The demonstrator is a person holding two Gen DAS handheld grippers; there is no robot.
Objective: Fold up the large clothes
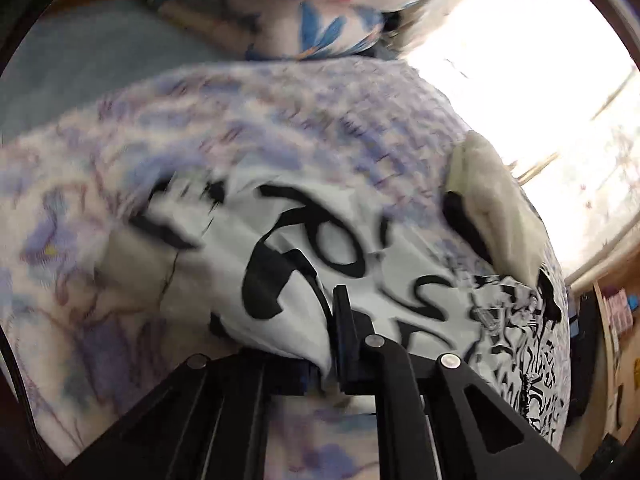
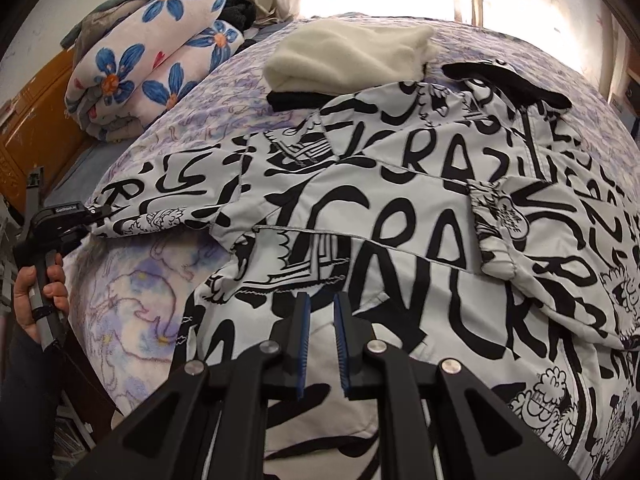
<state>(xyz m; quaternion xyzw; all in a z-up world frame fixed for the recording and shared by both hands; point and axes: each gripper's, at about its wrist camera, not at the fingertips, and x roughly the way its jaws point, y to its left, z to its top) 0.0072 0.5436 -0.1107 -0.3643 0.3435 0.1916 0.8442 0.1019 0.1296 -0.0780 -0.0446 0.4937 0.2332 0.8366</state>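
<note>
Black-and-white jacket point(image 2: 400, 208) lying on bed point(image 2: 132, 312) | left gripper point(image 1: 334, 344) pinching its sleeve | right gripper point(image 2: 320, 320) hovering, jaws narrow, holding nothing

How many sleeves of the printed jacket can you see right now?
2. One sleeve stretches left to the left claw, which pinches its cuff. The other sleeve lies folded across the jacket's body.
</note>
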